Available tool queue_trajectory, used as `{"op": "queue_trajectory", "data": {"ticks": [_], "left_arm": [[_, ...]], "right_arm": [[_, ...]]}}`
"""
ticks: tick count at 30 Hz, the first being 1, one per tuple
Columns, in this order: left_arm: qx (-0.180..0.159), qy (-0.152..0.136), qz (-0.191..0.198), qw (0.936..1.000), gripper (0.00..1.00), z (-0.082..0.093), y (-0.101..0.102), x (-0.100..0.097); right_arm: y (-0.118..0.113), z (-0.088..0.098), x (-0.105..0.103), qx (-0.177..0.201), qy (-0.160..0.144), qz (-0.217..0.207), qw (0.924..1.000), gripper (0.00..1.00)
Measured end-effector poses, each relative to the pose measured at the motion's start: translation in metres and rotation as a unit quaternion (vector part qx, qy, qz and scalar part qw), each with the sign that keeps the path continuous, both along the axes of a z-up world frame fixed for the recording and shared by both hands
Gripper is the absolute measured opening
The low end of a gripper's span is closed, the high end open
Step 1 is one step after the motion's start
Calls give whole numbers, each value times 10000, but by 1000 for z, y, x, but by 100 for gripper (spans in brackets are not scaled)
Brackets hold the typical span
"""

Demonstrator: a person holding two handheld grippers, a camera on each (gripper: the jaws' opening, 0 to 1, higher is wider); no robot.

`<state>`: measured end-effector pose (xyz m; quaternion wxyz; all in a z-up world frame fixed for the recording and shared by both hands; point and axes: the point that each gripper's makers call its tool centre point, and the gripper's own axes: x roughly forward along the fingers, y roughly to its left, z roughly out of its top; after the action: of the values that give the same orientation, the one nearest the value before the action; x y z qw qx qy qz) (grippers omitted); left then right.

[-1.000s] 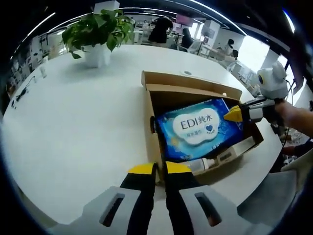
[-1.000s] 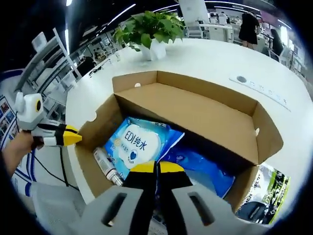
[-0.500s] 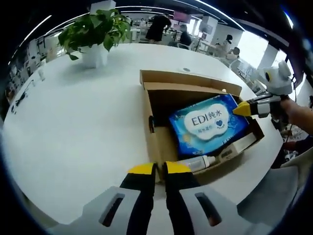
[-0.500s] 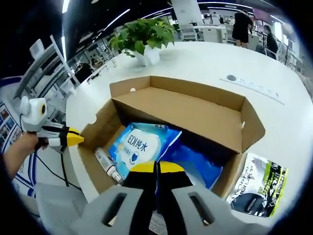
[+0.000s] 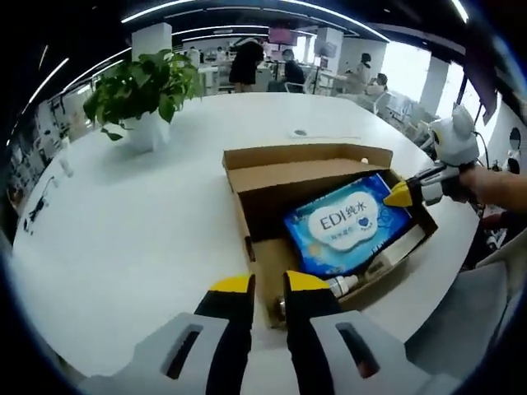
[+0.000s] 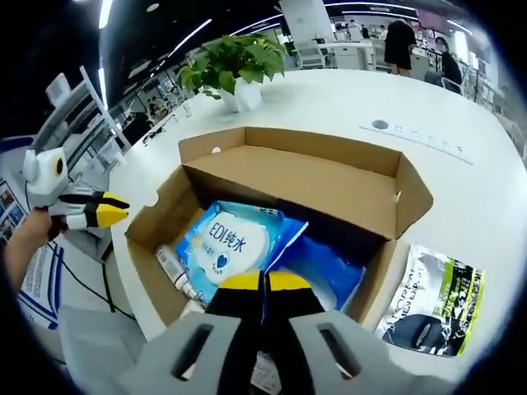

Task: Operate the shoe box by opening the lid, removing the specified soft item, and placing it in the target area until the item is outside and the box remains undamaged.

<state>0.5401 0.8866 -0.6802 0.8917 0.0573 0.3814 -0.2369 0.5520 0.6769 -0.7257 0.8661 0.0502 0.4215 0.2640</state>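
Shoe box (image 6: pixel 329 189) open; right gripper view adds sachet (image 6: pixel 432 300) beside it

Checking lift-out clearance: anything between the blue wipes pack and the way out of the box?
Nothing visible above it. The lid is folded back, and the wipes pack lies exposed, with the right gripper shut at its edge. A small bottle lies beside the pack. The box walls ring it, so it must go up.

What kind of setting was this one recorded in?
Probably an open-plan office or lab: a large white table with a potted plant, desks with people behind, ceiling light strips.
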Motion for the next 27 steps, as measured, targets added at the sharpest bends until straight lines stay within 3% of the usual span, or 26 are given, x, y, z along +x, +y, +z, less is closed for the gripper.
{"op": "queue_trajectory", "data": {"ticks": [6,14,27], "left_arm": [[31,21,-281,9996,14,-1,-19,4],[72,342,-676,9971,15,-20,-47,7],[223,1126,-1026,9881,20,-65,-69,10]], "right_arm": [[-5,-8,-1,-90,40,6,10000,0],[-8,-13,-1,-124,85,20,9999,0],[-10,-18,-2,-126,158,47,9998,0]]}}
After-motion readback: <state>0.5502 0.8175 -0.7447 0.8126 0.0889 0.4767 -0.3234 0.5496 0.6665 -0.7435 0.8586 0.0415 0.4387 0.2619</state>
